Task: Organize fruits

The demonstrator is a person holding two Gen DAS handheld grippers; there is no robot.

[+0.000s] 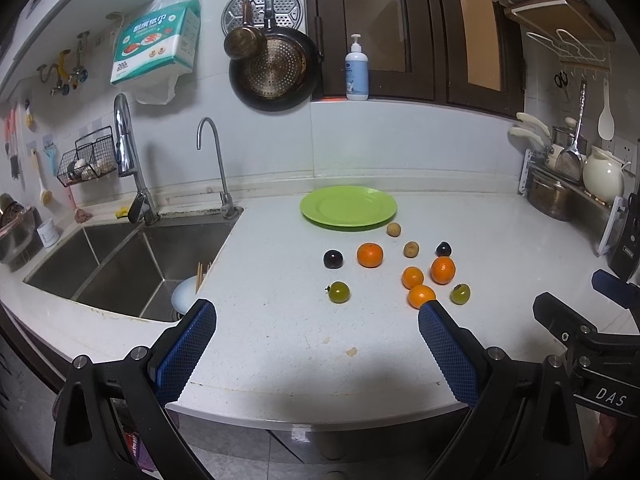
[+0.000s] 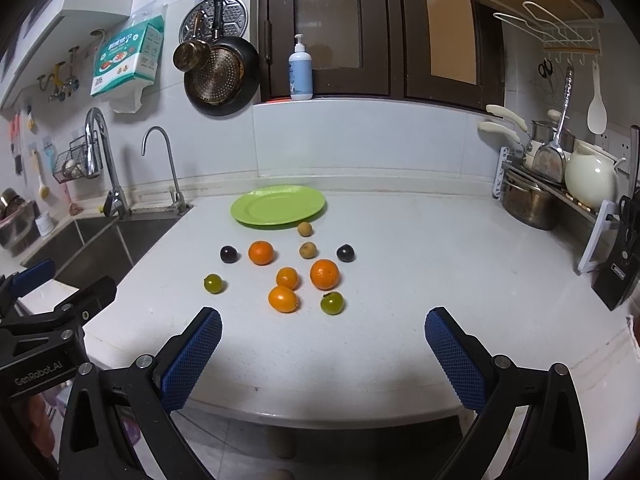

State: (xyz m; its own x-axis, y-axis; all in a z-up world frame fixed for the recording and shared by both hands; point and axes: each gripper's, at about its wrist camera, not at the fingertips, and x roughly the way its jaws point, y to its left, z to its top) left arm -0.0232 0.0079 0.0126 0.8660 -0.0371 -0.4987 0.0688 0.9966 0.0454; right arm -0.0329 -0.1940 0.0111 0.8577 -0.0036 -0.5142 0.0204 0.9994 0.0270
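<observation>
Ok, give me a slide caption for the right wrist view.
Open right gripper faces ten loose fruits and an empty green plate on the white counter.

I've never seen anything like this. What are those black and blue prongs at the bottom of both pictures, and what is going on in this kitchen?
There is no robot here: a person holds a two-finger gripper in each hand, and each gripper carries a wide-angle camera looking forward along its fingers. One picture comes from the left gripper, the other from the right gripper. The blue prongs are their padded fingers. Both stand wide open and hold nothing.

Ahead is a white counter beside a sink. On it lie four orange citrus fruits, such as this one, two dark plums, two green fruits and two small brown fruits. Behind them sits a green plate with nothing on it. The job is to organize the fruits; none has been picked up yet.
</observation>
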